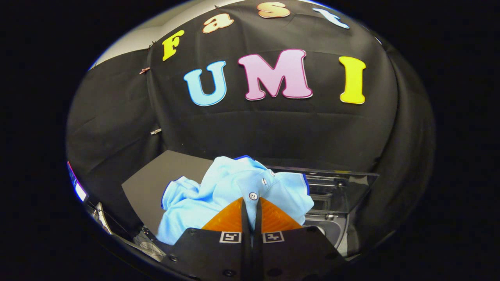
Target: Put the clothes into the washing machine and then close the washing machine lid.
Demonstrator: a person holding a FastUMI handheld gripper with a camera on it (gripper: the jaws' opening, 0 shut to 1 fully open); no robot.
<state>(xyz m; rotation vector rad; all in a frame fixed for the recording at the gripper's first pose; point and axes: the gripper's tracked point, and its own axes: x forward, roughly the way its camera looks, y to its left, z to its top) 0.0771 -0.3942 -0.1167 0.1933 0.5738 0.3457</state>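
The grey top-loading washing machine (332,230) sits low beyond the fingers and to their right; its clear, glossy lid (340,187) stands raised behind the opening, with the black cloth wall of the booth (273,132) reflected in it; a curved stretch of the pale tub rim shows just right of the right finger; what lies inside the drum cannot be told, since the fingers and the garment cover most of the opening. A flat, dark grey board (156,179) lies to the left of the machine, and part of the garment spreads over it.

The light blue polo shirt with darker blue trim and small white buttons (203,199) is bunched up just ahead of the fingers, hanging partly over the board and partly over the left edge of the machine's opening; its buttoned placket sits right at the fingertips, with one button directly above them.

The gripper (250,203) has its two ribbed fingers (228,218) drawn almost together, with only a thin slit between them; a fold of the shirt's placket is pinched in that slit, both fingertips pressing on the fabric; the shirt is lifted into a peak where they grip it.
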